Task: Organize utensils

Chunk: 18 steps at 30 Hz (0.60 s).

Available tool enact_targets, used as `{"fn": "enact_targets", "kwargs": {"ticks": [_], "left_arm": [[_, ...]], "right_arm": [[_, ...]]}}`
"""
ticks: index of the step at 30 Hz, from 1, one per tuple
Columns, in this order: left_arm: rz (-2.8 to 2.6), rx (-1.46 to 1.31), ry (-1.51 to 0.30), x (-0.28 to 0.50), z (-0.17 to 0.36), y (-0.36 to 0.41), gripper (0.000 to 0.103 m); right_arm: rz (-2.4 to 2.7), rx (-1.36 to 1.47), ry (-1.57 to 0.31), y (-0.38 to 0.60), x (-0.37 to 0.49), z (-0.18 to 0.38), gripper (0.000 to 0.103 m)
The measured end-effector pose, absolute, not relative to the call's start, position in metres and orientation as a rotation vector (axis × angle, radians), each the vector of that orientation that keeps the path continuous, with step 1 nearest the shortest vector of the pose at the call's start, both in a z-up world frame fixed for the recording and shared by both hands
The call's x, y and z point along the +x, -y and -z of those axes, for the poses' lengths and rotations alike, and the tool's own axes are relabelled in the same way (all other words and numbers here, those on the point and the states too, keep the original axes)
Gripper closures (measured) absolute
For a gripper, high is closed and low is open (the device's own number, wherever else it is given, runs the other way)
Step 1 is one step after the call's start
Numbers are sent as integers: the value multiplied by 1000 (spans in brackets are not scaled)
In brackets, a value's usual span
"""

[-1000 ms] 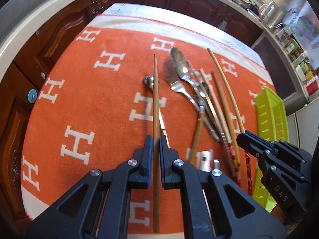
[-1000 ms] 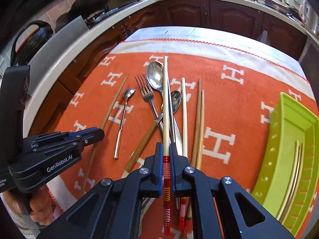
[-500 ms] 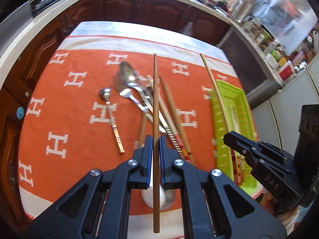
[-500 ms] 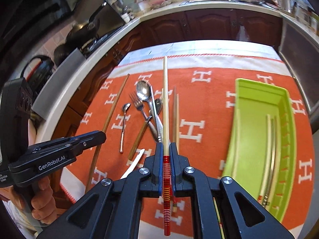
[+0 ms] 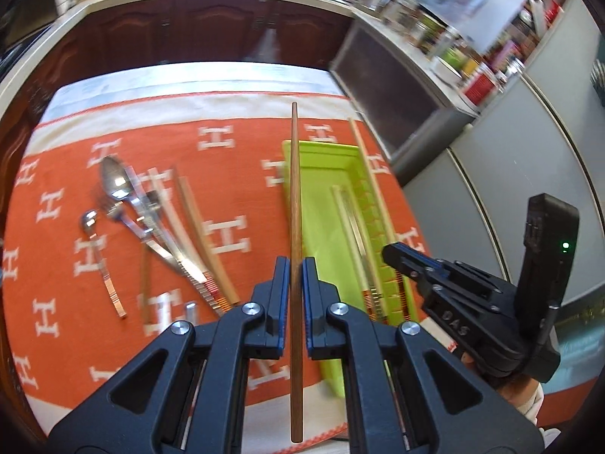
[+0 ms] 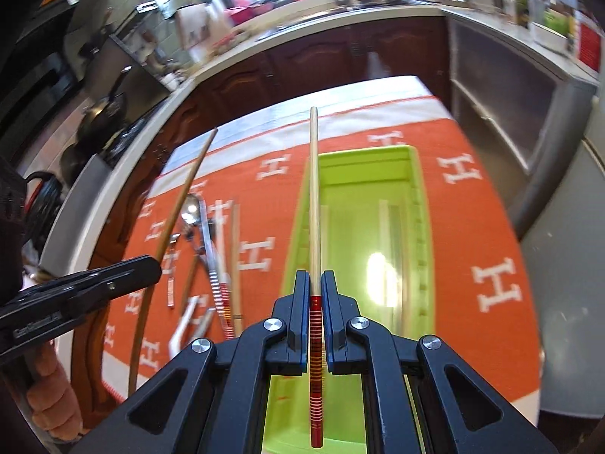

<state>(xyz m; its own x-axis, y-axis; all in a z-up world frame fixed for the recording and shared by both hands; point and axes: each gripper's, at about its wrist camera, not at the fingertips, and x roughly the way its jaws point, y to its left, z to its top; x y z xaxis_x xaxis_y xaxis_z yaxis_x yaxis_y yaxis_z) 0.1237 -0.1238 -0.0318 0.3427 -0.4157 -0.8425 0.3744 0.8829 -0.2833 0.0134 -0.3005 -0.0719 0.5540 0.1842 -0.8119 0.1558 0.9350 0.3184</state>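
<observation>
My left gripper point(image 5: 295, 265) is shut on a plain brown chopstick point(image 5: 295, 189) and holds it in the air over the left rim of the green tray point(image 5: 321, 204). My right gripper point(image 6: 314, 278) is shut on a pale chopstick with a red banded end point(image 6: 314, 189), above the left side of the green tray point(image 6: 359, 196). Two chopsticks point(image 6: 393, 246) lie inside the tray. The right gripper also shows in the left wrist view point(image 5: 401, 257), the left one in the right wrist view point(image 6: 151, 265).
On the orange patterned cloth point(image 5: 234, 151), left of the tray, lie a large spoon point(image 5: 115, 181), a small spoon point(image 5: 90, 223), a fork and more chopsticks point(image 5: 204, 234). Dark wooden cabinets point(image 5: 211, 30) and a counter stand behind the table.
Both grippers have swung to the right with their chopsticks, from above the utensil pile to above the green tray.
</observation>
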Motion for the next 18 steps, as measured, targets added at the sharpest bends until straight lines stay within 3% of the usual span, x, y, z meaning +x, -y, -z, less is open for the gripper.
{"fn": "enact_targets", "kwargs": {"ticks": [10, 14, 18], "left_arm": [[582, 17, -1205, 129, 62, 188, 99], [583, 20, -1235, 134, 76, 198, 99], [583, 18, -1259, 138, 89, 205, 99]], "right_arm": [[96, 402, -1059, 338, 2, 104, 95], [121, 417, -1058, 344, 0, 109, 80], [150, 423, -1033, 345, -3, 103, 76]]}}
